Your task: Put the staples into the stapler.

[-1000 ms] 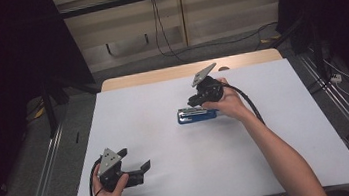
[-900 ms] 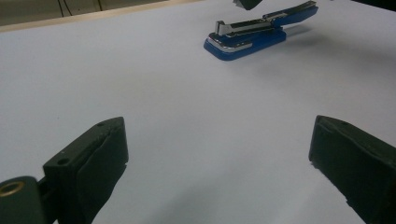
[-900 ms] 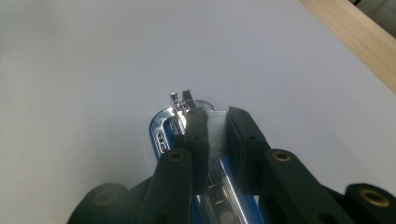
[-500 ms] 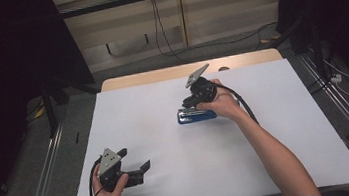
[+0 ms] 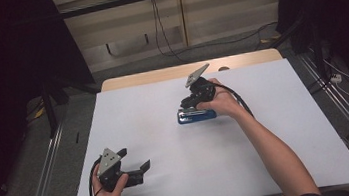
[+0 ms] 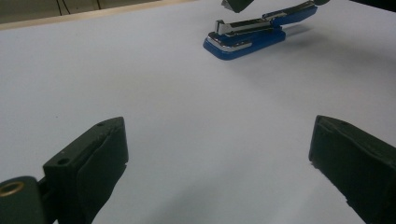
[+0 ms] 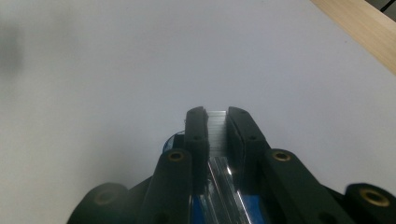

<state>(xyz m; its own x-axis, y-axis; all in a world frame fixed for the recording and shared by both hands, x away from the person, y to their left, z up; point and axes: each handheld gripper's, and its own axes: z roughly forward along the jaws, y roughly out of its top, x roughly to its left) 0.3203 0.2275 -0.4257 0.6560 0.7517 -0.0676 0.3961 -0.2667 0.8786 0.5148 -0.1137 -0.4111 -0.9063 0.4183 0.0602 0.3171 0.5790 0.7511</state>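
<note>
A blue stapler (image 5: pixel 197 117) with a silver metal magazine lies mid-table, and in the left gripper view the stapler (image 6: pixel 243 39) has its top arm raised. My right gripper (image 5: pixel 189 105) points down over the stapler's left end. In the right gripper view the right gripper (image 7: pixel 216 114) is shut on a narrow silvery ribbed strip (image 7: pixel 217 135), with blue stapler parts below it. Whether the strip is loose staples or the magazine I cannot tell. My left gripper (image 5: pixel 133 159) rests open near the front left of the table, and in its own view the left gripper (image 6: pixel 217 149) has nothing between its jaws.
The white tabletop (image 5: pixel 277 130) has a wooden strip (image 5: pixel 159 74) along its far edge. Cables (image 5: pixel 347 87) trail on the floor to the right. A dark frame (image 5: pixel 56 92) stands at the back left.
My right hand has shifted slightly left over the stapler, still closed on the strip. The left gripper has not moved.
</note>
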